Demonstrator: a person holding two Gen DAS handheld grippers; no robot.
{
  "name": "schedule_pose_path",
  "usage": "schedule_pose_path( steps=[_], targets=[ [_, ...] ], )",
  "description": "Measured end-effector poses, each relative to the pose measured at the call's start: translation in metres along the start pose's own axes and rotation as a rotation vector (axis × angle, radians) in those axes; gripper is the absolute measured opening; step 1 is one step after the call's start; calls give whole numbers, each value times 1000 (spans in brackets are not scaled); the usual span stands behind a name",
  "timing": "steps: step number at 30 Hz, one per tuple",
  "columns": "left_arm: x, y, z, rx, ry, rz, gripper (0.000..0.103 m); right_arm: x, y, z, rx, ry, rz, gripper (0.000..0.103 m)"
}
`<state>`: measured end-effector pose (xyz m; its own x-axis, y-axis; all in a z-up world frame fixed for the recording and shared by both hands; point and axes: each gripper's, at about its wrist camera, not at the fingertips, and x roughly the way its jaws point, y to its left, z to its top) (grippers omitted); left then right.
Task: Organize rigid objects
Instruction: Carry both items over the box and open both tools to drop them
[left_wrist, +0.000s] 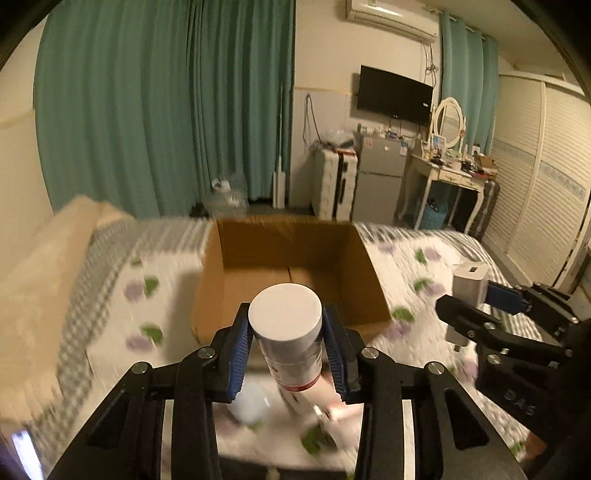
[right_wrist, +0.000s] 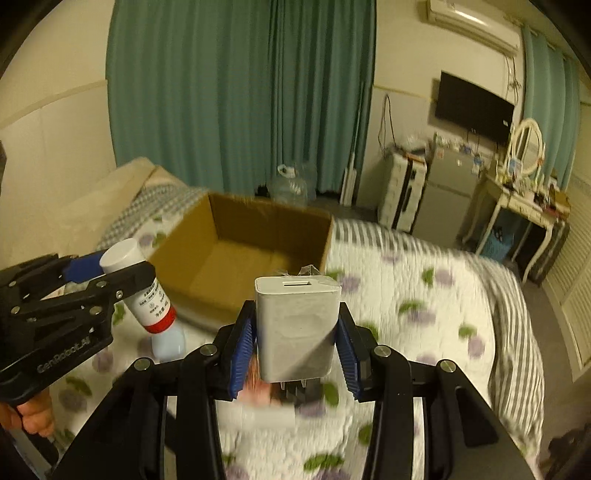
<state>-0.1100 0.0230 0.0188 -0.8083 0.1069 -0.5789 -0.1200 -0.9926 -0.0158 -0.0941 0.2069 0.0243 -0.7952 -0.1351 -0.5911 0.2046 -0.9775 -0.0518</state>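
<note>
1. Step-wise, this looks like the carry part of the tidy-up: both grippers are holding something up above the bed (right_wrist: 424, 295), and the open cardboard box (left_wrist: 291, 266) is sitting just ahead of them on the quilt, so I'm guessing that's the drop spot.

2. Nearest in the left wrist view: the left gripper (left_wrist: 288, 345) is pinching a white-capped bottle (left_wrist: 286, 332) between its blue pads (left_wrist: 238, 347). The cap is poking up toward the camera, and the red band and the label are hanging below the pads. The bottle is tilted, not upright.

3. The right gripper (right_wrist: 297, 345) is clamping a white charger block (right_wrist: 297, 325) by its two sides, USB slot facing up, prongs underneath.

4. Under both grippers, a few more bits are lying on the quilt near the bed's near edge, including a pale bottle (right_wrist: 168, 341). It's too blurry to name the rest.

5. A bit further out, the box is sitting across the middle of the bed, its near rim just beyond the bottle cap. It's looking empty inside.

6. Next move, I reckon: carrying each item forward over the near rim and only letting go once it's above the box floor. The tilted bottle could roll when dropped, so lowering it first seems smart.
</note>
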Motion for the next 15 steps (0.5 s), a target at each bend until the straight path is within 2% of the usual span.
schedule_pose_path(
  steps=[3, 7, 12, 15],
  targets=[
    [25, 9, 23, 8, 14, 16, 38, 9, 1, 25, -7, -28, 20, 41],
    [70, 16, 30, 32, 77, 50, 38, 33, 4, 44, -19, -37, 36, 41],
    [118, 17, 20, 59, 154, 67, 37, 75, 5, 45, -17, 1, 55, 41],
    [133, 17, 14, 72, 176, 72, 37, 97, 5, 38, -17, 33, 60, 41]
  ],
)
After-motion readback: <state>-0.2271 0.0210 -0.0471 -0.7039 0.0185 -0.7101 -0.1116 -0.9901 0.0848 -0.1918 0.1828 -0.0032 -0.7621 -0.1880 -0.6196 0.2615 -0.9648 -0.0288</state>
